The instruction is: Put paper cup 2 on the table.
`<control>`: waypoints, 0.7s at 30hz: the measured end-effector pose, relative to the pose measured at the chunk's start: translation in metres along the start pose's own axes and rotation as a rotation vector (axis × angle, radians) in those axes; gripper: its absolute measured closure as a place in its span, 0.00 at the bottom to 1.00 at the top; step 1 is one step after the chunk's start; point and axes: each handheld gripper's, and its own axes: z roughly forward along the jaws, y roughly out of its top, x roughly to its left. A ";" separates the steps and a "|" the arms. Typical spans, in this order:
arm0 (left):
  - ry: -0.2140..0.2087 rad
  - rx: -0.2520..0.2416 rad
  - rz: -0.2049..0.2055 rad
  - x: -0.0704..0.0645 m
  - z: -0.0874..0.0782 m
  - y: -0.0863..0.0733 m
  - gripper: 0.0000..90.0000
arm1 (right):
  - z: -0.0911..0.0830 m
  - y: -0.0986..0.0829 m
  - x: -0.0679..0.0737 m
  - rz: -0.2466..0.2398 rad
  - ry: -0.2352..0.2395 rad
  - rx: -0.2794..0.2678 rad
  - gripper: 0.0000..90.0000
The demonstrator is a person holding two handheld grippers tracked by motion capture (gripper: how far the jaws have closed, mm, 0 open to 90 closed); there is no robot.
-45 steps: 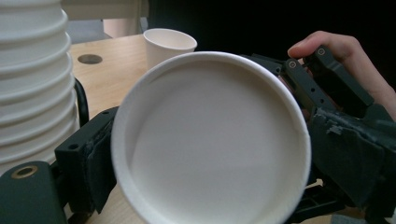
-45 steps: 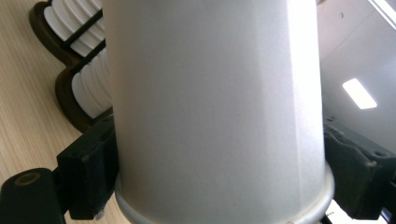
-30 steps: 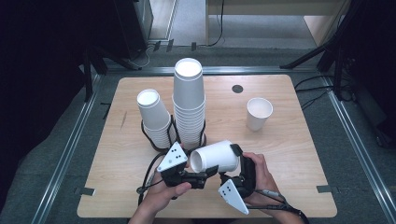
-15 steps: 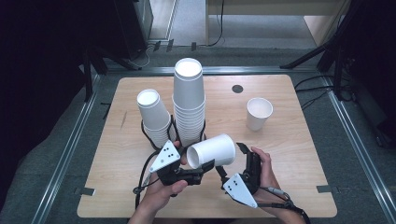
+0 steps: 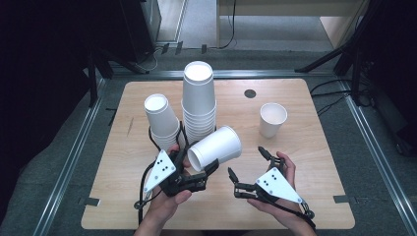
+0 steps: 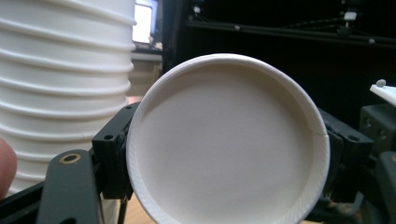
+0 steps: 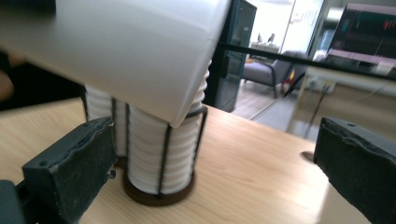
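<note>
One paper cup (image 5: 215, 148) sits sideways, pinched in the left gripper (image 5: 199, 178) just beside the tall stack (image 5: 198, 103). Right gripper (image 5: 246, 168) gapes empty. Squeeze harder and it'll crumple, or bump the stack over.

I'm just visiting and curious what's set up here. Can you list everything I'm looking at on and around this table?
Table: one, light wood, centre of the high view.
Tall cup stack: one, white, upside down in a dark wire holder, table middle.
Short cup stack: one, white, upside down, in a wire holder left of the tall one.
Single upright cup: one, white, right side of the table.
Held cup: one, white, on its side between the left jaws, its mouth toward the person.
Dark round mark: one, far part of the tabletop.
Left gripper: one, black with a grey plate, shut on the held cup.
Right gripper: one, black with a grey plate, jaws apart, nothing between them.
</note>
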 end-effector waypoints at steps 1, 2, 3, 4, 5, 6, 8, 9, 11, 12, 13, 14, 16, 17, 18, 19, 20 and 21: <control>0.008 -0.014 0.002 0.000 0.000 -0.001 0.25 | -0.001 0.002 -0.001 0.044 0.010 -0.003 0.00; 0.005 -0.026 -0.002 0.001 0.000 -0.001 0.25 | -0.001 0.004 -0.001 0.086 0.017 -0.009 0.00; -0.002 -0.034 -0.001 0.001 -0.001 -0.001 0.25 | -0.002 0.006 -0.002 0.134 0.026 -0.011 0.00; -0.005 -0.040 0.007 0.001 0.000 -0.002 0.25 | -0.002 0.007 -0.001 0.167 0.030 -0.015 0.00; -0.011 -0.043 0.015 0.000 0.000 -0.002 0.25 | -0.003 0.008 -0.001 0.198 0.034 -0.017 0.00; -0.020 -0.046 0.025 -0.002 0.000 -0.003 0.25 | -0.004 0.009 0.000 0.222 0.039 -0.019 0.00; -0.023 -0.044 0.043 -0.005 0.002 -0.004 0.25 | -0.005 0.012 0.001 0.291 0.050 -0.027 0.00; -0.024 -0.045 0.044 -0.006 0.003 -0.004 0.25 | -0.006 0.014 0.000 0.320 0.052 -0.032 0.00; -0.012 -0.032 0.050 -0.007 0.005 -0.007 0.25 | -0.009 0.017 0.000 0.397 0.052 -0.042 0.00; -0.005 -0.022 0.052 -0.008 0.007 -0.008 0.25 | -0.010 0.018 -0.001 0.437 0.056 -0.046 0.00; -0.004 -0.015 0.055 -0.008 0.008 -0.009 0.25 | -0.011 0.019 -0.001 0.474 0.058 -0.044 0.00; 0.004 -0.015 0.058 -0.008 0.009 -0.010 0.25 | -0.011 0.019 0.000 0.503 0.061 -0.039 0.00; 0.005 -0.017 0.054 -0.009 0.011 -0.012 0.25 | -0.011 0.019 0.000 0.551 0.064 -0.029 0.00; 0.015 -0.015 0.054 -0.011 0.013 -0.012 0.25 | -0.011 0.019 0.000 0.581 0.066 -0.025 0.00; 0.029 -0.016 0.050 -0.012 0.014 -0.012 0.24 | -0.012 0.018 -0.001 0.619 0.081 -0.017 0.00; 0.021 -0.022 0.039 -0.012 0.015 -0.012 0.24 | -0.012 0.018 -0.002 0.650 0.087 -0.012 0.00; 0.023 -0.026 0.036 -0.012 0.015 -0.012 0.24 | -0.013 0.018 -0.003 0.679 0.091 -0.008 0.00; 0.028 -0.028 0.036 -0.013 0.016 -0.012 0.24 | -0.013 0.018 -0.004 0.708 0.092 -0.007 0.00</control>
